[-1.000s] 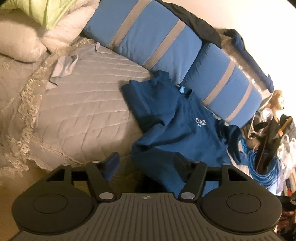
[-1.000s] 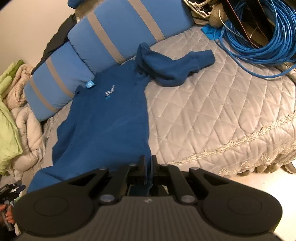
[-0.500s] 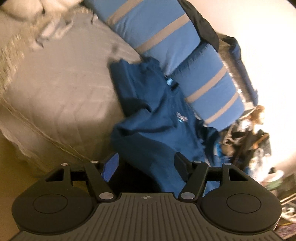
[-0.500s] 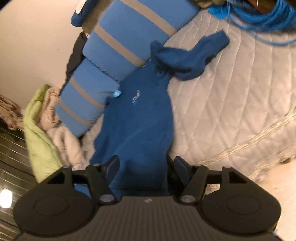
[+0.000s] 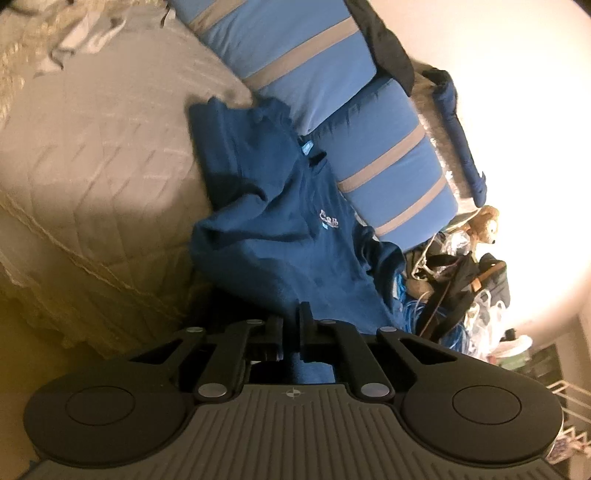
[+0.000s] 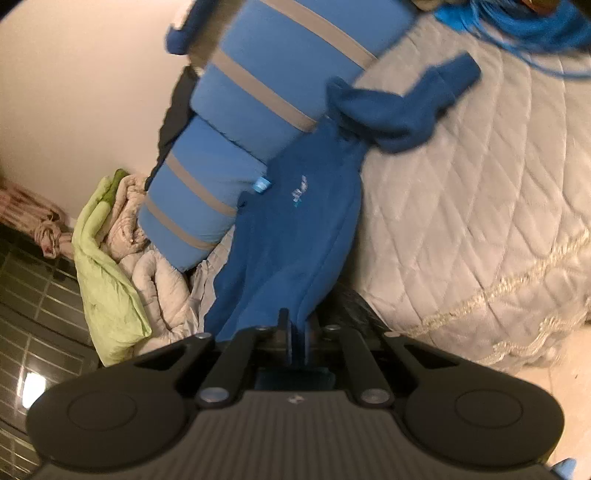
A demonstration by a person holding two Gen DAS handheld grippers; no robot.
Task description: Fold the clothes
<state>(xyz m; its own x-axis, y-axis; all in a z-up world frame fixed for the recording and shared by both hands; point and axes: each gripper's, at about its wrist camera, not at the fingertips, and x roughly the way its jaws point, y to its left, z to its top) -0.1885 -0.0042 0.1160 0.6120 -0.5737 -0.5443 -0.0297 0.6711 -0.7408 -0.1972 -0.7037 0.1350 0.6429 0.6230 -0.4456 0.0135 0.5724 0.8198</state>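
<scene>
Two grippers hold the near hem of one dark blue sweatshirt (image 5: pixel 280 236), which lies on the quilted bedspread (image 5: pixel 103 155). The left gripper (image 5: pixel 291 332) has its jaws drawn narrow, with a fold of the blue fabric pinched between the fingers; those jaws have just been closing onto the cloth. The right gripper (image 6: pixel 295 339) stands in the same condition: jaws nearly together, a strip of the hem clamped between them, having just been closing as well.

Beyond the grippers, the sweatshirt runs away from the bedspread's near, trimmed edge toward its far side. The body of the garment is rumpled and drawn into ridges that lead back to the clamped hem. A small pale chest logo (image 6: pixel 300 190) faces up, and a light blue neck label (image 6: pixel 260 184) shows at the collar. One sleeve (image 6: pixel 406 107) lies bunched across the bedspread on the far side of the body, in the right wrist view. The other sleeve (image 5: pixel 225 136) lies spread flat on the bedspread near the collar, in the left wrist view.

At the bedspread's far edge, two blue bolster cushions (image 5: pixel 295 62) with grey stripes lie end to end, and the collar rests against them. A coil of blue cable (image 6: pixel 528 29) sits at the bedspread's far corner. A lime green blanket (image 6: pixel 107 273) is heaped off the opposite end.
</scene>
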